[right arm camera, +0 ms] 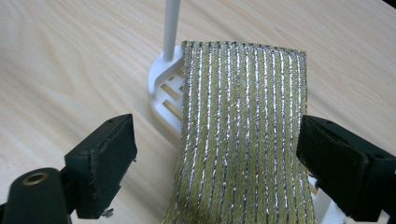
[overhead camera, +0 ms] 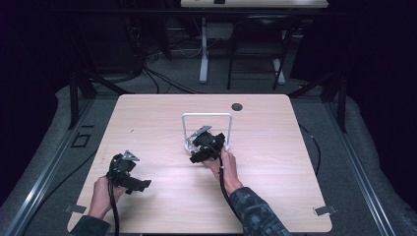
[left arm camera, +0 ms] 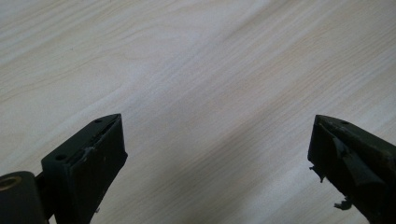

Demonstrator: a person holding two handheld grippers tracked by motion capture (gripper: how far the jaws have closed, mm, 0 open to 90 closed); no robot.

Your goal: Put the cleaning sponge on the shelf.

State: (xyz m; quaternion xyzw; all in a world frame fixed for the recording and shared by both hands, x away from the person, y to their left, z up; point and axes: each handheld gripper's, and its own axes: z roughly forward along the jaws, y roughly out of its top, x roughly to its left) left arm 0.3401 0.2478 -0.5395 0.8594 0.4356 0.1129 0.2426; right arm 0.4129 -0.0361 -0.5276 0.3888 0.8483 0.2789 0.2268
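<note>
On the wooden table (overhead camera: 162, 113), take the white rack (overhead camera: 207, 116) as your landmark: it stands a little beyond the table's middle, a thin arched frame rising from a slotted base, and everything else reads from it. Your right gripper (overhead camera: 206, 143) sits just in front of that rack, low against its base, and your left gripper (overhead camera: 129, 173) rests well apart from it, nearer your edge of the table and off to your left. In the right gripper view, a green cloth (right arm camera: 243, 135) with silver stripes lies over the rack's base and runs toward you between the jaws, beside the white upright. Those jaws stand wide, one on each side of the cloth, with a gap to each edge, so your right gripper is released and holds nothing yet; it looks lined up that way to close across the cloth's width. In the left gripper view, the jaws are likewise spread over bare wood, so your left gripper is released too, probably parked clear of the rack so it stays out of the right hand's way.
</note>
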